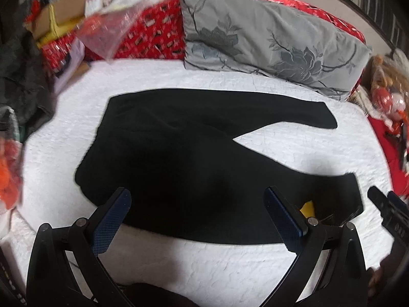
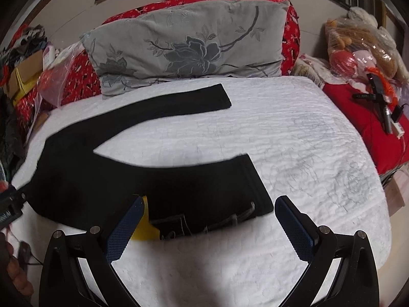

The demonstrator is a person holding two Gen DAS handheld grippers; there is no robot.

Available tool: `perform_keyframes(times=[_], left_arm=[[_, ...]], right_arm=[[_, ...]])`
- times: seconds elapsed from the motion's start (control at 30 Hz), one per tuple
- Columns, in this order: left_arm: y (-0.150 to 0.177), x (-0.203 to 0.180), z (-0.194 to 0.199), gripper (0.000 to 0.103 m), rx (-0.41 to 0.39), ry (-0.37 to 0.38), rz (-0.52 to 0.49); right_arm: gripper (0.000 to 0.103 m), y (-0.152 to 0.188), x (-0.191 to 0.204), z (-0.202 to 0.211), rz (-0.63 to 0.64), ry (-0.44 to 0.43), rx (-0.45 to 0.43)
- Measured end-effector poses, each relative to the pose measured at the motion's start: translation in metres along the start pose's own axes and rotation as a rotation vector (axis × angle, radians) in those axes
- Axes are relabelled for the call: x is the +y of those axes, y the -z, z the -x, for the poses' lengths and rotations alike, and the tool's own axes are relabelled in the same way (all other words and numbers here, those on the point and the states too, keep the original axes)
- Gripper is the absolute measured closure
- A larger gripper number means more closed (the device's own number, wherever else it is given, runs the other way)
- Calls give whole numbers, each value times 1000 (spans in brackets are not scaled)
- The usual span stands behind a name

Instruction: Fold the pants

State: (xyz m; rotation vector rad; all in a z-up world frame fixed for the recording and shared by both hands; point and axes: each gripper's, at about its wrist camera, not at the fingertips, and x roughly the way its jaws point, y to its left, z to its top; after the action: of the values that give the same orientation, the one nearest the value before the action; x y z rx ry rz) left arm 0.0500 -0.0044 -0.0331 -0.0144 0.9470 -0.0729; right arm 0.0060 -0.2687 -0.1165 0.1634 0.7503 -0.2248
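Note:
Black pants lie spread flat on a white quilted bed, legs apart in a V pointing right. They also show in the right wrist view, with the near leg's hem and a yellow tag by its near edge. My left gripper is open and empty, hovering over the near edge of the pants. My right gripper is open and empty, just above the near leg's hem. The right gripper's tip shows in the left wrist view.
A grey floral pillow leans on red cushions at the bed's far side. Boxes and bags crowd the left. Bagged toys and cables on red cloth lie on the right.

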Motion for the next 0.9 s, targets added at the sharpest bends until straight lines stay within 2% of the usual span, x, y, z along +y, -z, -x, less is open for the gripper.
perform_keyframes(times=[0.17,0.27,0.4,0.5,0.57,0.67,0.77,0.9], left_arm=[[-63,38,-26,0,144,98,111],[-105,84,-45,0,206,148,249],[-148,152,-78,0,245,118,415],[-157,189,-109,0,298,112,510],[-156,197,-130,0,344,104,529],[-152,197,-154,0,397,103,514],[-151,192,-172,0,420,104,496],[-149,190,-194,0,439,108,480]], right_arm=[[0,-59,-23,-24,-38,-19,-5],[0,-99,-35,-54,-32,-16,20],[0,-140,-42,-95,-10,-4,50],[0,-161,-38,-126,48,4,59],[0,-171,-34,-146,86,16,83],[1,-183,-32,-172,99,7,112],[1,-195,-36,-192,61,-14,128],[1,-203,-36,-224,36,-45,192]])
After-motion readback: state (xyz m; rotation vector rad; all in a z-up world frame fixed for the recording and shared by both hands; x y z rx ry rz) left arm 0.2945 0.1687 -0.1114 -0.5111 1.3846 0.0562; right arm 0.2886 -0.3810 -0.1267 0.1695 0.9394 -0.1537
